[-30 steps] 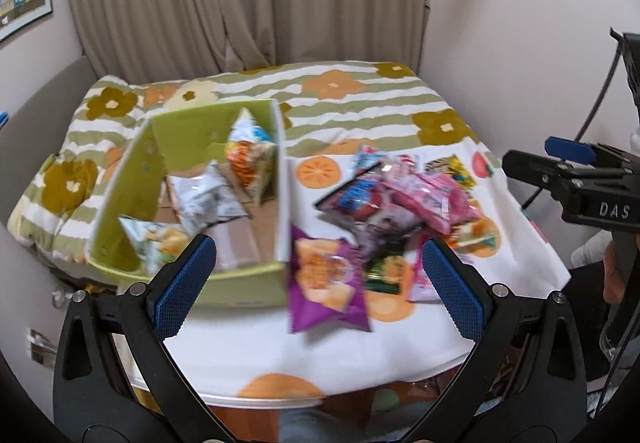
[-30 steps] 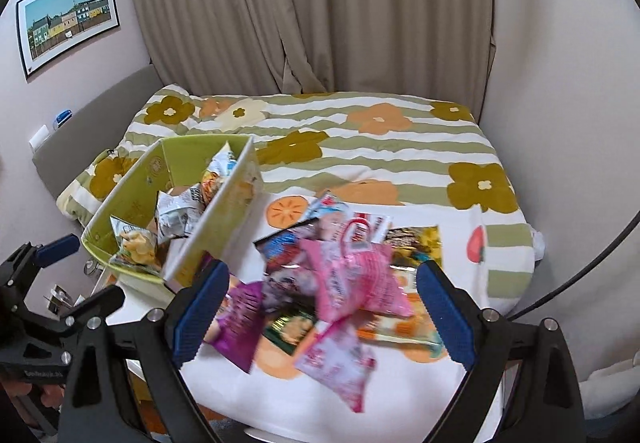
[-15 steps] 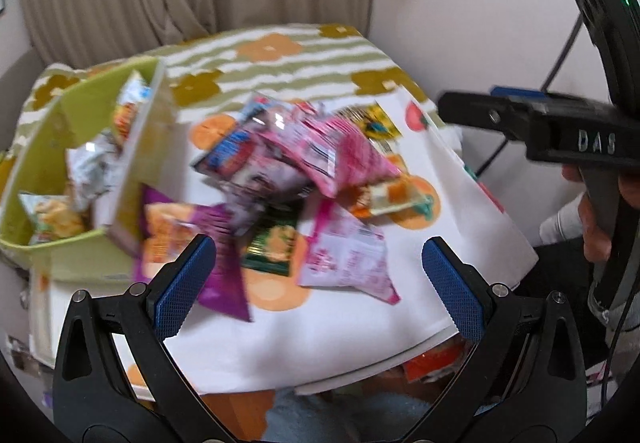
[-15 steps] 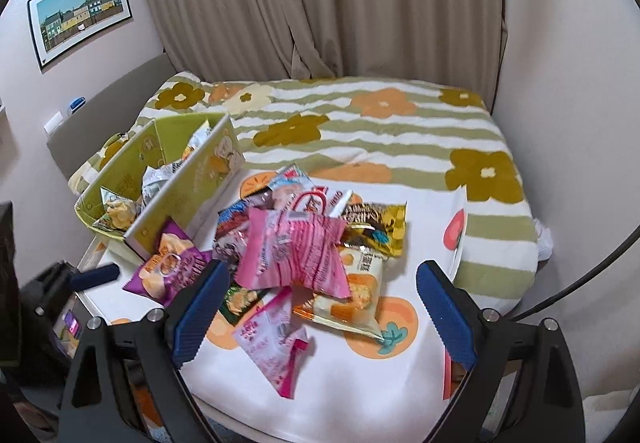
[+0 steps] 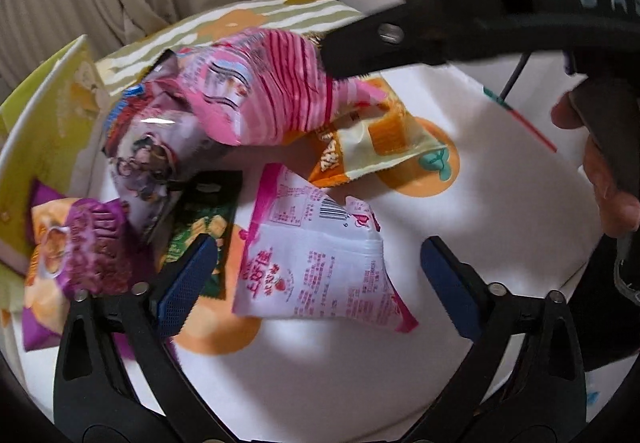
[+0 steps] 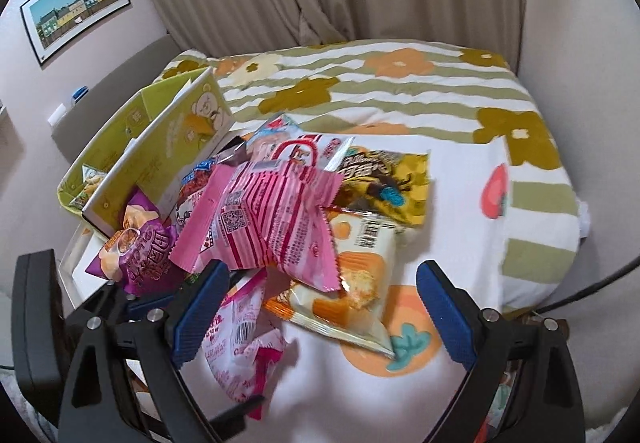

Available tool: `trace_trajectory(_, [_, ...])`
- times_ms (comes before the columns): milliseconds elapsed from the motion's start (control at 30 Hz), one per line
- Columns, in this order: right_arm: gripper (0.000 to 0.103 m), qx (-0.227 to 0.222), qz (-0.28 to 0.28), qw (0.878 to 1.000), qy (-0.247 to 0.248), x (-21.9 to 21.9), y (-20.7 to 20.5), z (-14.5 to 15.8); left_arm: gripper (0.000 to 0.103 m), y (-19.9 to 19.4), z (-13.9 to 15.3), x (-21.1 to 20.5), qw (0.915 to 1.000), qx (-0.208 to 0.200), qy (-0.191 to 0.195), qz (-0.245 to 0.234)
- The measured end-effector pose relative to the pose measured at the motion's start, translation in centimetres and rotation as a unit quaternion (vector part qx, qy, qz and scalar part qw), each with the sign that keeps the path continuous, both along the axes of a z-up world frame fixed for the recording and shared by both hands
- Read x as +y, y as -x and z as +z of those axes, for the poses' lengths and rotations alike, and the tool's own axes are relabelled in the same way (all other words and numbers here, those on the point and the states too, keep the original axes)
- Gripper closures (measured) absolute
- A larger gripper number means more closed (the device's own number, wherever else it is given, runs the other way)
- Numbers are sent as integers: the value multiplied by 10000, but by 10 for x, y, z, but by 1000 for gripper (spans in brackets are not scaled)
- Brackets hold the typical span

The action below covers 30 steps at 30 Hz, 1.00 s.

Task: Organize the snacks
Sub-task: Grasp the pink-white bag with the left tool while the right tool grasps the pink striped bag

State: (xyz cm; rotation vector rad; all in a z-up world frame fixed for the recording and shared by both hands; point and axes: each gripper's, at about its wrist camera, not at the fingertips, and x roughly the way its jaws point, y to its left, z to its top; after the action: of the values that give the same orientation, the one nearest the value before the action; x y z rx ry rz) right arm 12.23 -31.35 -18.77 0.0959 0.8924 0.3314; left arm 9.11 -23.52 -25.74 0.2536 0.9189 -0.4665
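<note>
A heap of snack packets lies on the white tablecloth. My left gripper hangs low over a white and pink packet, which lies between its blue pads. The jaws are closing and the pads are not touching it. My right gripper is open above a cream and orange cake packet, at the edge of a pink striped bag. A purple bag leans on the green box, which holds a few packets.
A yellow and brown packet lies at the far side of the heap. A bed with a striped flowered blanket stands behind the table. The right gripper's black body and a hand fill the upper right of the left wrist view.
Both grippers have come down and closer to the heap. The left one swung from the green box to the white and pink packet, and its jaws narrowed a little.
</note>
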Motion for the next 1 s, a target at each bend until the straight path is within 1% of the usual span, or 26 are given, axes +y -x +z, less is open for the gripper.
trace_trajectory(67, [10, 0, 104, 9999, -72, 6, -6, -6, 11, -1, -6, -2, 10000, 57, 36, -56])
trace_trajectory(100, [10, -2, 151, 9998, -104, 8, -8, -8, 16, -2, -8, -2, 9999, 84, 64, -63])
trace_trajectory(167, [10, 12, 217, 9997, -131, 11, -14, -11, 21, -4, -10, -3, 9998, 152, 99, -73])
trace_trajectory(267, [10, 14, 311, 9991, -279, 13, -21, -14, 23, -5, -13, -4, 9996, 246, 66, -91])
trace_trajectory(367, [10, 26, 412, 9981, -458, 14, -28, -14, 32, -5, -20, -6, 9993, 347, -93, -42])
trace_trajectory(500, [10, 119, 516, 9964, -656, 18, -40, -13, 45, -4, -22, -5, 9991, 387, -180, -83])
trace_trajectory(800, [10, 411, 559, 9928, -975, 25, -63, -23, 55, -8, -13, 11, 9983, 574, -19, 110])
trace_trajectory(867, [10, 495, 557, 9919, -1025, 27, -67, -27, 56, -16, -10, 14, 9981, 601, 37, 138])
trace_trajectory(1000, [9, 566, 561, 9907, -1107, 28, -71, -32, 56, -17, -3, 20, 9980, 604, 77, 185])
